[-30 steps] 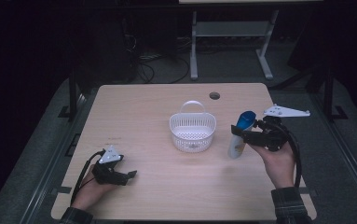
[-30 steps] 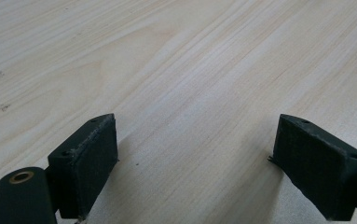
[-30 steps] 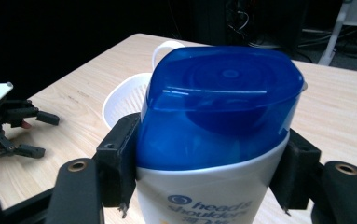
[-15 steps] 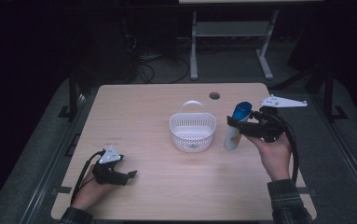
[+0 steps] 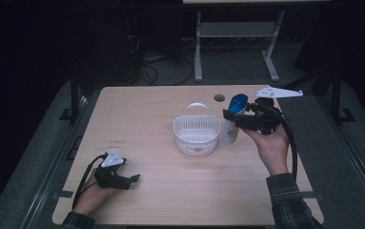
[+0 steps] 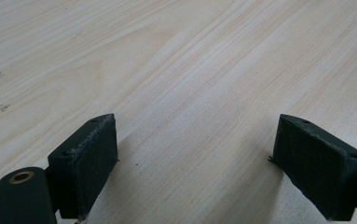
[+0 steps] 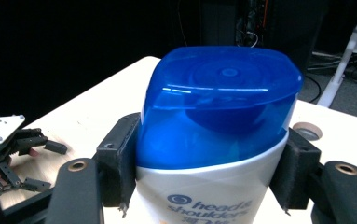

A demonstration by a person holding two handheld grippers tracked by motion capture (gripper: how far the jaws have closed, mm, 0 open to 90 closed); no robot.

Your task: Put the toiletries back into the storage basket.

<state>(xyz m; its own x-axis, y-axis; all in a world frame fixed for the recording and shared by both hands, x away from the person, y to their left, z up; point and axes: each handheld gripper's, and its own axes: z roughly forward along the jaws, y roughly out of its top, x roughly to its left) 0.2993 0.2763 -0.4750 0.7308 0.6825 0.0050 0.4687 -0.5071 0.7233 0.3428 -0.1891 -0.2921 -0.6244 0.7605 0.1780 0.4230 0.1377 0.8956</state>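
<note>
On the right half of the wooden table (image 5: 147, 119), your right gripper (image 5: 231, 118) clamps a white shampoo bottle (image 5: 230, 131) just below its blue cap (image 5: 238, 101), the 2 black pads pressing its sides. In the right gripper view the bottle (image 7: 204, 186) stands upright between the pads, the cap (image 7: 220, 100) toward 12 o'clock and the printed label toward 6 o'clock. From above, the bottle is held upright just beside a white plastic basket (image 5: 197, 135), at the basket's 3 o'clock; whether its base touches the table is not clear. The basket sits near the table's centre with its handle raised. A round hole (image 5: 219, 98) in the tabletop lies at the basket's 1 o'clock.

At the table's 7 o'clock corner, your left gripper (image 5: 131, 180) rests low on the surface. In the left gripper view its 2 jaws stand well apart with bare wood (image 6: 176, 74) between them.
</note>
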